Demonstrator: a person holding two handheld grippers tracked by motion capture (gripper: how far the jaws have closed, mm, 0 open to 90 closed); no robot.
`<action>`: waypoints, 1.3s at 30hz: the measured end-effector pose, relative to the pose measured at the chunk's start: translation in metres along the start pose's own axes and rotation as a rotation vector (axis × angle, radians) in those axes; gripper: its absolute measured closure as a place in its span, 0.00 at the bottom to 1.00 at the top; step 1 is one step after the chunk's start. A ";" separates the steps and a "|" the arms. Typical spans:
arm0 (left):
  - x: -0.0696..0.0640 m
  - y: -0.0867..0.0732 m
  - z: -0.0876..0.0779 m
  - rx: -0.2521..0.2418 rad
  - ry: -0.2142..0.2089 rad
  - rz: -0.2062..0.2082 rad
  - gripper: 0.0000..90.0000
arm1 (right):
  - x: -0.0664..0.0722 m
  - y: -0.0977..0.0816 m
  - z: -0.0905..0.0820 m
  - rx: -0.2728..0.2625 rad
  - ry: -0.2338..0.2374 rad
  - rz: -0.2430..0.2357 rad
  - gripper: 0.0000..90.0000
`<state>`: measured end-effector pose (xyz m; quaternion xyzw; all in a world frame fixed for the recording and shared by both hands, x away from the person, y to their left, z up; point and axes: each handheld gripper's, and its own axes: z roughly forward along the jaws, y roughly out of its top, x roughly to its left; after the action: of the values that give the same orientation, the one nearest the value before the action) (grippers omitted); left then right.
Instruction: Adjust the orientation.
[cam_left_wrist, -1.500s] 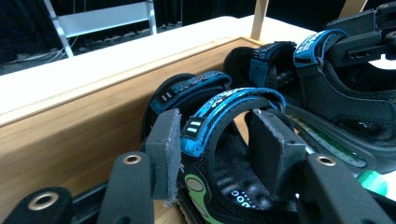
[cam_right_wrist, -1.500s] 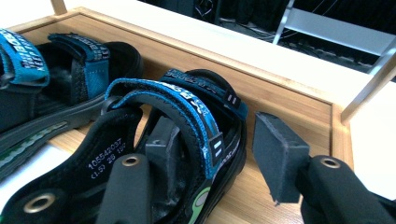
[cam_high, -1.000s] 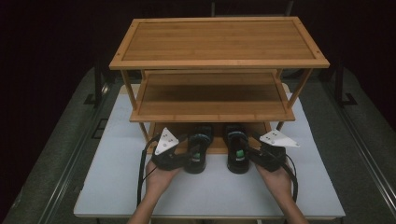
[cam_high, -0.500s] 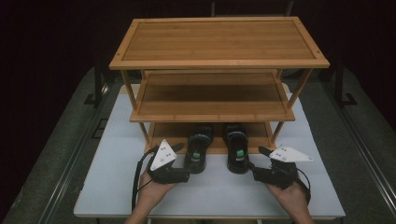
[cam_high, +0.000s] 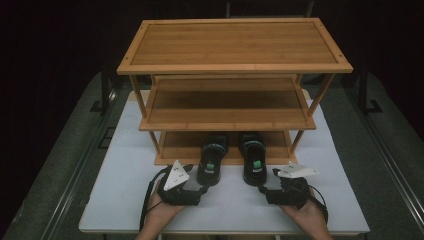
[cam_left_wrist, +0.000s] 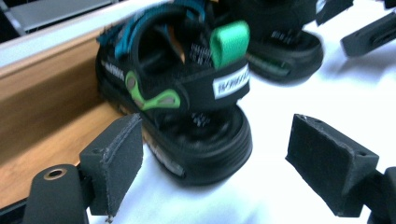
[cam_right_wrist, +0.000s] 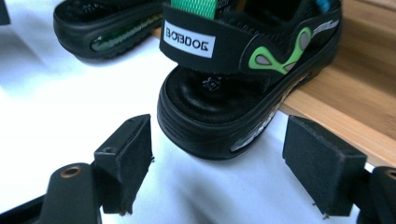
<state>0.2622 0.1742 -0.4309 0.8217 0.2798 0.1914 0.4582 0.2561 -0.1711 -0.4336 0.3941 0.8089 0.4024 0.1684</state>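
A white surface (cam_high: 125, 200) in a dark room carries a three-tier bamboo rack (cam_high: 235, 65), with two black sandals (cam_high: 212, 159) half on its bottom shelf, heels overhanging. Both the left tongs (cam_high: 202, 189) and the right tongs (cam_high: 264, 191) are spread wide, empty, just behind the heels.

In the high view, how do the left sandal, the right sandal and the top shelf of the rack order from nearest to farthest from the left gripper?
1. Left sandal, just ahead of the left gripper.
2. Right sandal, further toward the right side.
3. Top shelf, far back and highest on the rack.
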 end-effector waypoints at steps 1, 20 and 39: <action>0.001 -0.001 0.001 0.008 -0.004 -0.003 0.20 | 0.000 0.000 0.002 0.008 0.001 0.004 0.26; 0.009 -0.003 0.023 0.090 -0.031 -0.021 0.34 | -0.001 0.006 0.022 0.069 0.007 -0.027 0.29; 0.015 0.008 0.035 0.044 -0.054 -0.085 0.35 | -0.020 0.029 0.018 0.078 0.098 -0.096 0.33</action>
<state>0.2953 0.1579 -0.4410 0.8236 0.3064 0.1434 0.4552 0.2941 -0.1671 -0.4228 0.3411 0.8492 0.3808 0.1324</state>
